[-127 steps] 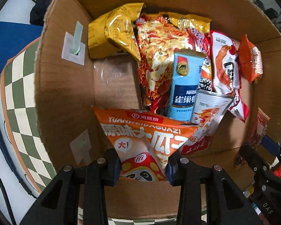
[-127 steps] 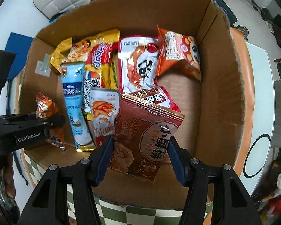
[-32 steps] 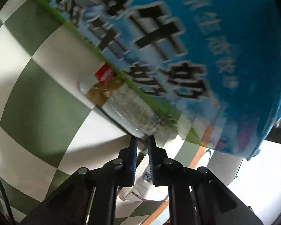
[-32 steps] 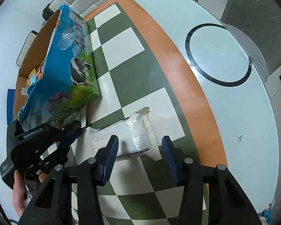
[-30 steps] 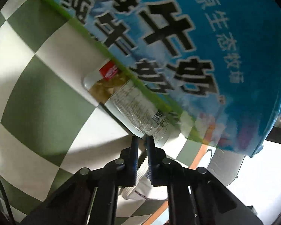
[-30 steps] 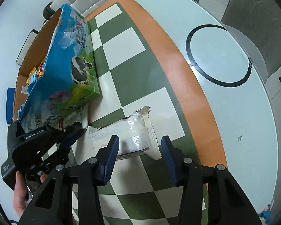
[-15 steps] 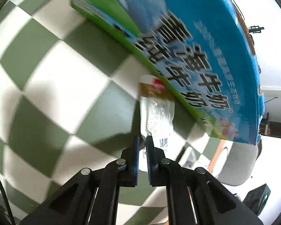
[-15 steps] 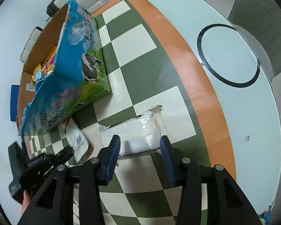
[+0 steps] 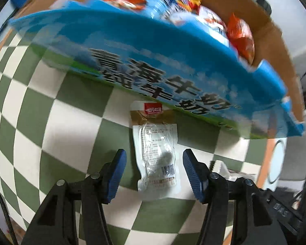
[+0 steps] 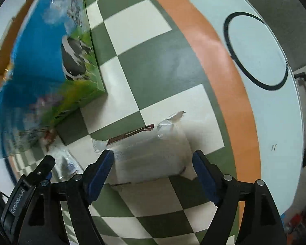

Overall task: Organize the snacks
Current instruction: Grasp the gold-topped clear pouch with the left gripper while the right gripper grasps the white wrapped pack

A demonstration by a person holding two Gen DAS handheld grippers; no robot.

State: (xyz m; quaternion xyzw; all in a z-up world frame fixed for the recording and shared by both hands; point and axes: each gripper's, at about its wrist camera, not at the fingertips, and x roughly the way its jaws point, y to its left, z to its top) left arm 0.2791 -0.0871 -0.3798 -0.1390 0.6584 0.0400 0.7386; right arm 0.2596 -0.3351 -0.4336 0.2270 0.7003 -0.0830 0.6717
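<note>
**A:** What did the left wrist view show?

**B:** The left claw (image 9: 152,171) stood with its blue-padded fingers (image 9: 115,175) spread wide apart, gripping nothing. Between them a small clear snack packet (image 9: 156,155) with a gold band and a red label lay flat on the green-and-white checkered surface (image 9: 51,126). Its far end sat just beside the foot of a blue milk carton box (image 9: 153,57) printed with large dark characters. Inside the box's brown cardboard walls, several snack bags (image 9: 241,40), orange, red and yellow, were heaped together.

**A:** And the right wrist view?

**B:** The right claw (image 10: 153,172) was likewise spread open and empty. A larger white wrapped snack (image 10: 151,153) lay on the surface between its fingers, blurred, with a crimped clear end pointing away from the camera. The box rose at the left, its side showing a black-and-white cow on grass. The left claw reached in at the lower left, over the small packet. An orange band edged the checkered cloth, and beyond it a pale surface bore a black ring (image 10: 255,51).
</note>
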